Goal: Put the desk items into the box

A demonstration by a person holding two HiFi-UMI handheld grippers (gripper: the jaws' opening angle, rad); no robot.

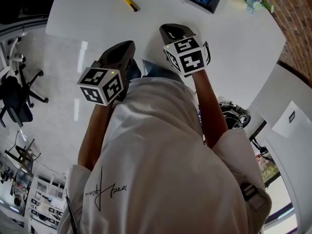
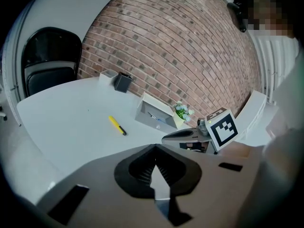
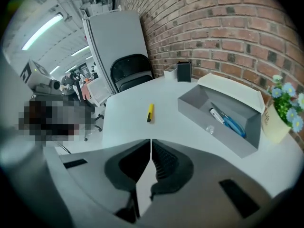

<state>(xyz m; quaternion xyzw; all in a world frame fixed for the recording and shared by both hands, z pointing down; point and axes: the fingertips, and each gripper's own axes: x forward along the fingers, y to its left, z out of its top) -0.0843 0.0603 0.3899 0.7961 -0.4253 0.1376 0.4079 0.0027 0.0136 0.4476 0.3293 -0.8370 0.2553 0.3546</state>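
A yellow pen with a black tip (image 1: 129, 2) lies alone on the white table (image 1: 97, 18); it also shows in the left gripper view (image 2: 117, 125) and in the right gripper view (image 3: 150, 112). The open grey box (image 3: 247, 141) stands to its right and holds blue scissors (image 3: 233, 124), a white pen and a small clear item (image 3: 209, 128). My left gripper (image 1: 127, 45) and right gripper (image 1: 169, 29) hover side by side at the table's near edge, well short of the pen. Both are shut with nothing between the jaws.
A pot of flowers (image 3: 281, 109) stands right of the box. A black holder (image 3: 184, 72) and a small white block sit at the table's far end by the brick wall. A black chair (image 3: 130, 72) stands beyond the table.
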